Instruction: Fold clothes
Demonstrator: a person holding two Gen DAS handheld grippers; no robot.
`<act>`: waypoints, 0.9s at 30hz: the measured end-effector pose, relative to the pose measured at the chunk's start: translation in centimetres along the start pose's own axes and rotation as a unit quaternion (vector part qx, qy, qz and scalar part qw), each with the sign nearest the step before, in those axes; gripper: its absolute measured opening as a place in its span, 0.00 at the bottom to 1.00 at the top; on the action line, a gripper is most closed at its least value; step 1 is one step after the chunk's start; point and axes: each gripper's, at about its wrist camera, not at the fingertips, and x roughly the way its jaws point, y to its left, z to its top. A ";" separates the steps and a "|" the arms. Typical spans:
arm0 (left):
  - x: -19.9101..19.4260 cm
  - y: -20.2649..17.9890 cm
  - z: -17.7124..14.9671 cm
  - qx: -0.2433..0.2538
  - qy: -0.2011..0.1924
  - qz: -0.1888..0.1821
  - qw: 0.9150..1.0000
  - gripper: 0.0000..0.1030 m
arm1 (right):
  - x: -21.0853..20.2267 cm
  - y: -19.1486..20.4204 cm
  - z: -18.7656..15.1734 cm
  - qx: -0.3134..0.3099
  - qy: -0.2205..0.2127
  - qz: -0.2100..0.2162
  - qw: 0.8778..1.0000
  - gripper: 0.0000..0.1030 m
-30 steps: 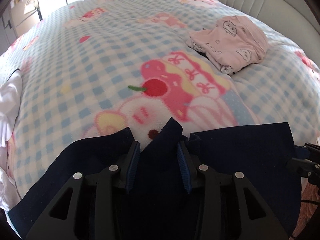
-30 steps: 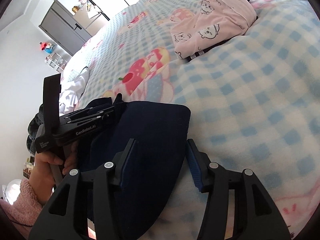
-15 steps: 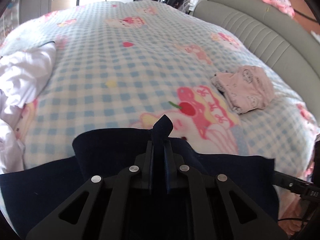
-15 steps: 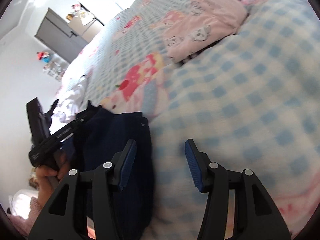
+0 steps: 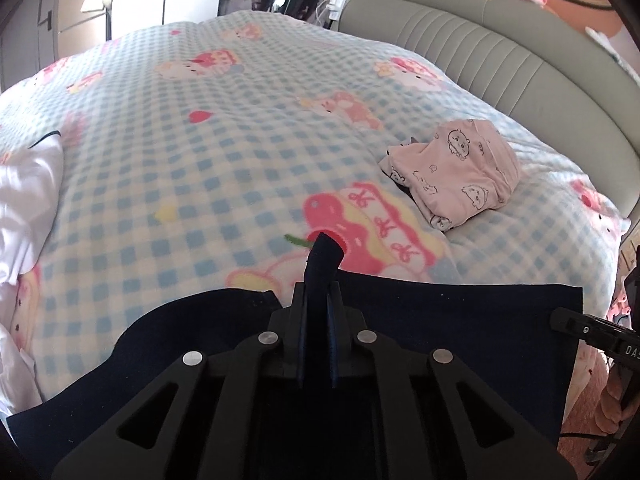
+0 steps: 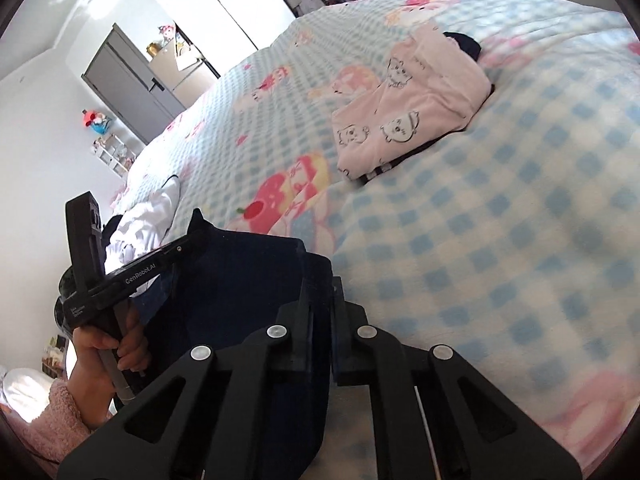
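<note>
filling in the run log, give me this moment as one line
step: grasp | left gripper: jaws shut on navy garment | right gripper: jaws shut on navy garment edge | folded pink garment: apart on checked blanket

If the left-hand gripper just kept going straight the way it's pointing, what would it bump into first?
Probably the checked blanket, about at its pink cake print. The left gripper, shut on the navy garment, points down at it; depth is uncertain.
</note>
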 end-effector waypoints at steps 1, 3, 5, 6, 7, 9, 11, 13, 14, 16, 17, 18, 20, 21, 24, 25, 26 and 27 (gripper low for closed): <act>0.9 -0.1 0.2 -0.001 0.011 -0.006 1.000 0.14 | 0.4 -0.3 0.1 0.005 0.003 -0.009 1.000 0.05; 3.1 0.2 0.4 -0.017 0.049 0.006 0.999 0.16 | 2.1 -1.5 0.1 0.022 0.023 -0.039 0.999 0.09; 4.5 0.3 0.4 -0.029 0.081 0.010 0.996 0.24 | 3.9 -2.5 -0.1 0.034 0.065 -0.049 0.996 0.13; 3.7 0.2 0.4 -0.033 0.070 0.005 0.997 0.25 | 3.7 -2.6 -0.1 0.042 0.064 -0.046 0.996 0.18; 2.8 0.1 0.4 -0.037 0.058 0.001 0.998 0.25 | 3.4 -2.6 -0.1 0.050 0.061 -0.041 0.996 0.22; -0.5 -0.1 -0.3 -0.036 0.019 -0.010 0.999 0.31 | 1.9 -2.1 0.1 0.047 0.039 -0.037 0.997 0.35; -3.3 -0.4 -1.2 -0.033 -0.006 -0.016 0.999 0.37 | 0.1 -1.2 0.3 0.033 0.015 -0.041 0.999 0.40; -5.6 -0.6 -2.7 -0.027 -0.014 -0.016 0.999 0.37 | -0.8 0.2 -0.2 0.018 0.016 -0.016 1.000 0.40; -6.6 -0.7 -3.6 -0.025 -0.017 -0.016 0.999 0.37 | -1.3 0.9 -0.5 0.010 0.016 -0.003 1.000 0.40; -8.6 -1.0 -5.7 -0.033 -0.026 -0.017 0.999 0.37 | -2.2 2.4 -1.0 -0.005 0.018 0.024 1.000 0.40; -9.5 -0.9 -6.7 -0.042 -0.027 -0.023 0.998 0.37 | -2.5 3.3 -1.8 -0.014 0.027 0.036 0.999 0.40; -10.2 -0.7 -7.8 -0.056 -0.030 -0.023 0.998 0.37 | -2.3 4.3 -2.9 -0.026 0.039 0.045 0.998 0.39; -11.1 -0.1 -9.8 -0.081 -0.034 -0.026 0.996 0.37 | -1.8 6.0 -5.3 -0.046 0.063 0.054 0.996 0.39; -11.3 0.2 -10.9 -0.097 -0.032 -0.027 0.994 0.37 | -1.4 6.5 -6.2 -0.051 0.069 0.055 0.995 0.39; -11.0 1.2 -13.2 -0.120 -0.008 -0.013 0.993 0.35 | 0.4 7.7 -8.7 -0.063 0.092 0.040 0.993 0.39; -10.8 1.3 -13.7 -0.121 0.000 -0.005 0.993 0.35 | 1.1 7.7 -9.3 -0.065 0.103 0.020 0.992 0.39; -10.8 1.7 -14.2 -0.124 0.011 0.009 0.992 0.35 | 1.4 7.2 -9.5 -0.059 0.110 0.007 0.992 0.38; -11.0 2.1 -14.6 -0.131 0.015 0.018 0.991 0.35 | 1.6 6.7 -9.7 -0.051 0.118 -0.005 0.992 0.32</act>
